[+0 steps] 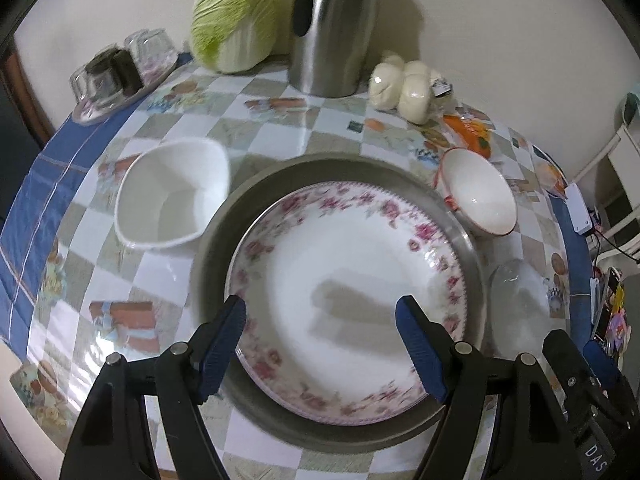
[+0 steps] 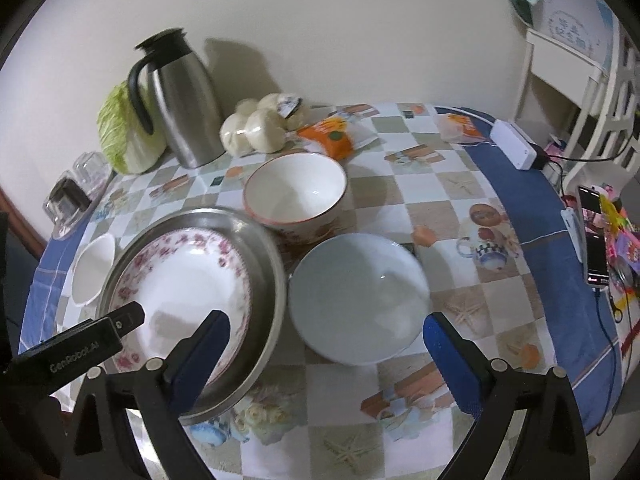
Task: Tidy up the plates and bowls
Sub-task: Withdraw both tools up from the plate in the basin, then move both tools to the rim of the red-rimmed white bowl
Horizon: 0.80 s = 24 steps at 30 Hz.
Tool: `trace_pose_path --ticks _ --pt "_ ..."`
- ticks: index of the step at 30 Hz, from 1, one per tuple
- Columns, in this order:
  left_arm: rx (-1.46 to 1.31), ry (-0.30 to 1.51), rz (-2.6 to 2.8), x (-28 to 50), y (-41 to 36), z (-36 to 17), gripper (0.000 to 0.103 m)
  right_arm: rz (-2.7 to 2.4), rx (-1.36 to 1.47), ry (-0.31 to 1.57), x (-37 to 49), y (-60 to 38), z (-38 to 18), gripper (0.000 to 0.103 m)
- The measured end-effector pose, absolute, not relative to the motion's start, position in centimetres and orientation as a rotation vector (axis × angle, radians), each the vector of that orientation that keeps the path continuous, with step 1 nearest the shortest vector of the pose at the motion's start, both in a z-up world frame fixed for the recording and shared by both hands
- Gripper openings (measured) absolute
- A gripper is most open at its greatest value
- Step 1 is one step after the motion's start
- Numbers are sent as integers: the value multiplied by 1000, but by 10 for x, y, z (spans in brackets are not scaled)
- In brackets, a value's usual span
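Note:
A floral-rimmed white plate (image 1: 352, 296) lies inside a round steel tray (image 1: 256, 192); both show in the right wrist view, plate (image 2: 188, 280) and tray (image 2: 268, 248). My left gripper (image 1: 320, 312) is open and empty, just above the plate's near part. A white squarish bowl (image 1: 172, 196) sits left of the tray. A red-rimmed bowl (image 1: 480, 196) (image 2: 296, 196) stands behind the tray's right side. A pale grey-blue bowl (image 2: 360, 300) sits right of the tray. My right gripper (image 2: 324, 332) is open and empty, its fingers spread around this bowl's near side.
A steel jug (image 2: 180, 100), a cabbage (image 1: 236, 16), bagged buns (image 1: 404, 84), an orange packet (image 2: 332, 136) and upturned glasses on a small tray (image 1: 116, 76) stand along the back wall. A white box (image 2: 516, 148) and a phone (image 2: 596, 236) lie at the right edge.

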<state>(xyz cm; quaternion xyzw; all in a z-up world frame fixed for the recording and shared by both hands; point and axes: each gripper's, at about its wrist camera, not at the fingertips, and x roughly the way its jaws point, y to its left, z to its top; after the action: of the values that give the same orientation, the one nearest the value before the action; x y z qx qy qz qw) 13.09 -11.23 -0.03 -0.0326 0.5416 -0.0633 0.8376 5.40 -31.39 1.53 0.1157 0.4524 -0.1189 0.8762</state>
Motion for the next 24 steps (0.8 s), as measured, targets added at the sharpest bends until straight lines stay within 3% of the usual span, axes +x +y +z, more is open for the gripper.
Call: trace_pose_path --ticks 24 --pt "12 1076 -234 197 -180 14 78 -318 406 896 115 -388 15 99"
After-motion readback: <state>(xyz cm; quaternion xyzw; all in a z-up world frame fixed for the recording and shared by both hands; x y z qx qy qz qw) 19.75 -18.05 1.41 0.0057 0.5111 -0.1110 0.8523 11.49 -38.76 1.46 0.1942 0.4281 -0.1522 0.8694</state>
